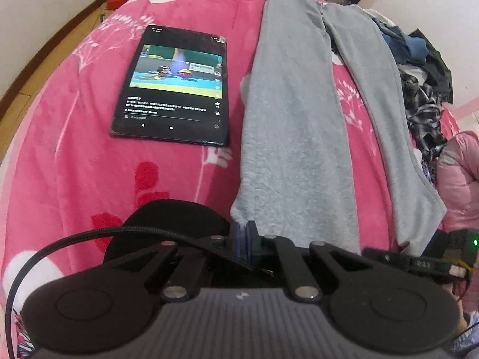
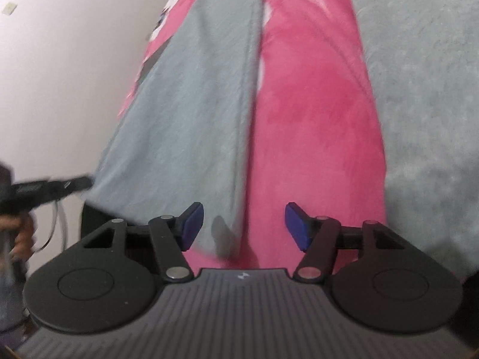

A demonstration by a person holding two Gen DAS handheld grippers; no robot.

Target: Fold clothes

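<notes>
Grey trousers laid lengthwise on the pink bed — cuffs near, waist far. Left gripper pinching one cuff; right gripper spread — nothing between the jaws.

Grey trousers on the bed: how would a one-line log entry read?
task: fold clothes | left claw: shut on grey trousers hem | right claw: open, empty | tablet: beside trousers

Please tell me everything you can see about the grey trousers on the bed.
The grey trousers look like soft, fleecy fabric. They lie flat on the pink flowered blanket, both legs stretched out and spread apart, with pink showing between them. The left gripper is shut on one leg's hem. The right gripper is open over the other leg's hem, not pressing on it. A tablet lies beside them, apart.
</notes>
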